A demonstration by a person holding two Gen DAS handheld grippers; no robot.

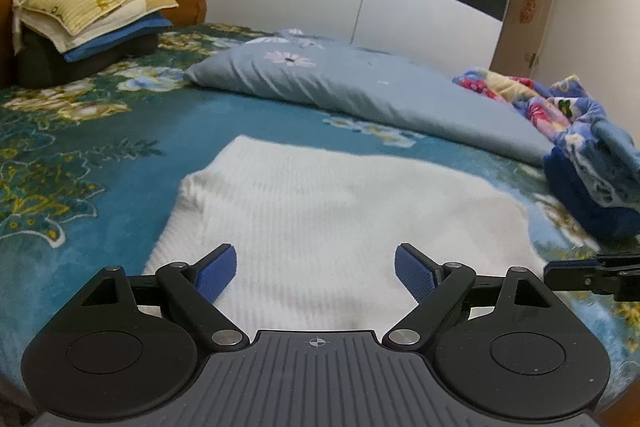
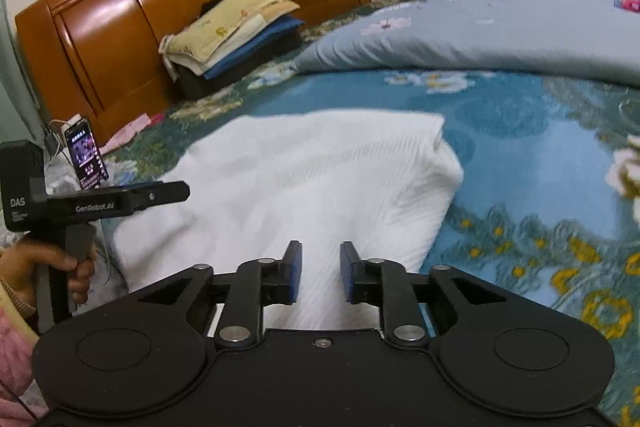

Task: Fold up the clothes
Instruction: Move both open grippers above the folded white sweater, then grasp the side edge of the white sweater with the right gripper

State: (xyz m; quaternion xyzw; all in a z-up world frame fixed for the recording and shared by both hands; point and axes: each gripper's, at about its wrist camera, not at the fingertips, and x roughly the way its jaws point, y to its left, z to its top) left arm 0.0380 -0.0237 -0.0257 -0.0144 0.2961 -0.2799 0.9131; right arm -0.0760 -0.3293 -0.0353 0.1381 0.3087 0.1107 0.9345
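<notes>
Looking over the bed (image 1: 100, 155), we see a plush teal cover with yellow and white flower print, backed by a glossy orange-brown wooden headboard (image 2: 160, 19). A smooth grey-blue quilt (image 1: 360, 87) with daisy print lies rumpled along the far side, well apart from us. A bright floral blanket (image 1: 580, 131) is bunched at the right edge in the left wrist view. By the headboard we note a stack (image 2: 236, 31) of folded cloth, yellow quilted piece on top, blue and dark layers under it.

The sweater (image 1: 340, 211), white ribbed knit, lies flat mid-bed in a folded, roughly rectangular block, ribs and long axis running away from us toward the quilt. One folded edge forms a rounded bulge on its left in the left wrist view.

Our left gripper (image 1: 316, 273) sits over the near edge of the sweater, blue textured pads spread wide, grasping nothing. Our right gripper (image 2: 320, 273) is over the same near edge, pads narrowed but with a clear gap, nothing between them. A phone (image 2: 86, 155) stands lit near the bed corner.
</notes>
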